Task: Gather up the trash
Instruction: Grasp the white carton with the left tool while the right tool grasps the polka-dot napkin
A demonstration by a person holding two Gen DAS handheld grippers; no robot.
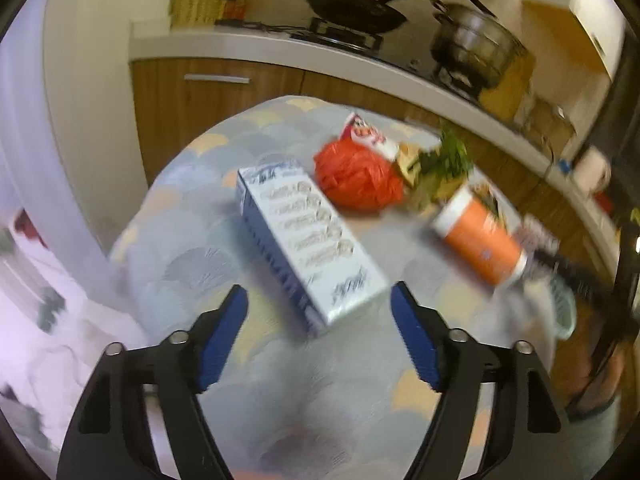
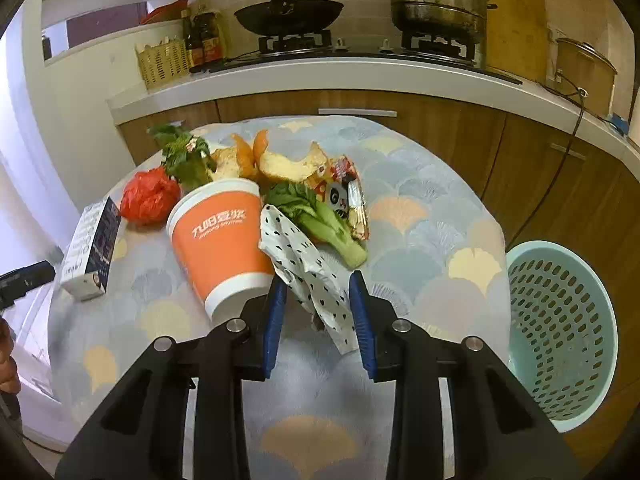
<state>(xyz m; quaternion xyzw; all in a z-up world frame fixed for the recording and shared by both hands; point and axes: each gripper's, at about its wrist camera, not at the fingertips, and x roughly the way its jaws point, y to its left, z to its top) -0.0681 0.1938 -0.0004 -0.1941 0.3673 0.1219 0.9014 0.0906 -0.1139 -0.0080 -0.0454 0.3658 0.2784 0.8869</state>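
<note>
on the table: one white-and-blue carton (image 2: 91, 250) at nine o'clock, one orange paper cup (image 2: 224, 240) at centre, one red plastic bag (image 2: 149, 196), one spotted wrapper (image 2: 308, 276), one snack packet (image 2: 352, 200), two leafy greens (image 2: 320, 220). one teal basket (image 2: 560, 328) at three o'clock. two pans at twelve.

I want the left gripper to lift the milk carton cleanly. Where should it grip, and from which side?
Grip the carton across its narrow width near the end closest to the left gripper, coming down from above and in front. It lies flat on the table, long axis pointing away, so its long side faces are parallel and free. The open fingers look wide enough to straddle it.
</note>
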